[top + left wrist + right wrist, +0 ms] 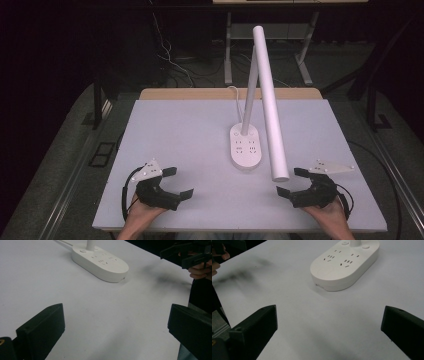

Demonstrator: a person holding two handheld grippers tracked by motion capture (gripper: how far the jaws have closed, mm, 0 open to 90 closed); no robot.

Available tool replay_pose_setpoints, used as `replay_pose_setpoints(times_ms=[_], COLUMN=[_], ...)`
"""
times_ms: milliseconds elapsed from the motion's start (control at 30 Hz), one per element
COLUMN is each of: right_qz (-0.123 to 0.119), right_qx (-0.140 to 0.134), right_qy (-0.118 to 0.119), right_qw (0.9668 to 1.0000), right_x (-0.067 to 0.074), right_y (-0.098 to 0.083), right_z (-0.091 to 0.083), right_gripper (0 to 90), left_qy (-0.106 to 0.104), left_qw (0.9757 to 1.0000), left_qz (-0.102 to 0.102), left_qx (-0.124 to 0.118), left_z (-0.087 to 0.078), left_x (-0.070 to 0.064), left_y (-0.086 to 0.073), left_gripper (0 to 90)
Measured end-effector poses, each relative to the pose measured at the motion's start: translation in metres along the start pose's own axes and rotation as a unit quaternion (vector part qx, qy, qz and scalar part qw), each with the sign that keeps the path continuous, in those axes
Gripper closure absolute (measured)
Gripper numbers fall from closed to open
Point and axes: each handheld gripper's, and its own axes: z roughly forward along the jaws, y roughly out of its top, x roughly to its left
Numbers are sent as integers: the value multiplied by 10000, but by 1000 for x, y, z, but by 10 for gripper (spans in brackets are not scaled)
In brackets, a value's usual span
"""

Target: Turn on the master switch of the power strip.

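The desk lamp (246,146) stands at the middle of the white surface (175,130), its base carrying sockets. The left claw (181,182) rests near the lamp's left, jaws wide and empty. The right claw (290,181) sits near its right, also wide.

White lamp (265,95) with socket-patterned base (245,146); pale grey table (190,140); black grippers' jaws.

Both grippers are black and blocky, each with two thick, square-tipped jaws. The left gripper (179,183) and the right gripper (289,182) each carry a pale grey three-cornered plate dotted with small screws. A black cable loops from each.
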Motion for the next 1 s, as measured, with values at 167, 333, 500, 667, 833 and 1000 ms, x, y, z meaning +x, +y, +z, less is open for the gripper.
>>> replay_pose_setpoints(times_ms=[167,333,500,667,833,1000], right_qz=[41,56,96,67,44,31], right_qx=[16,-1,3,3,11,24], right_qy=[-11,-30,-26,-15,-20,-11], right_qw=[10000,10000,10000,10000,10000,10000], right_x=[-1,-1,-1,-1,-2,-1], right_y=[0,0,0,0,0,0], right_z=[-1,-1,-1,-1,-1,0], right_gripper=[1,1,1,1,1,1], left_qy=[-39,-41,-135,-145,-169,-151], left_qw=[10000,9999,9996,9994,9992,9992], left_qz=[-1,-6,-78,-55,-112,-117], left_qx=[73,155,249,324,335,349], left_z=[0,2,5,9,10,15], left_x=[1,1,3,4,8,11], left_y=[8,12,18,24,29,34], left_gripper=[1,2,2,2,1,0])
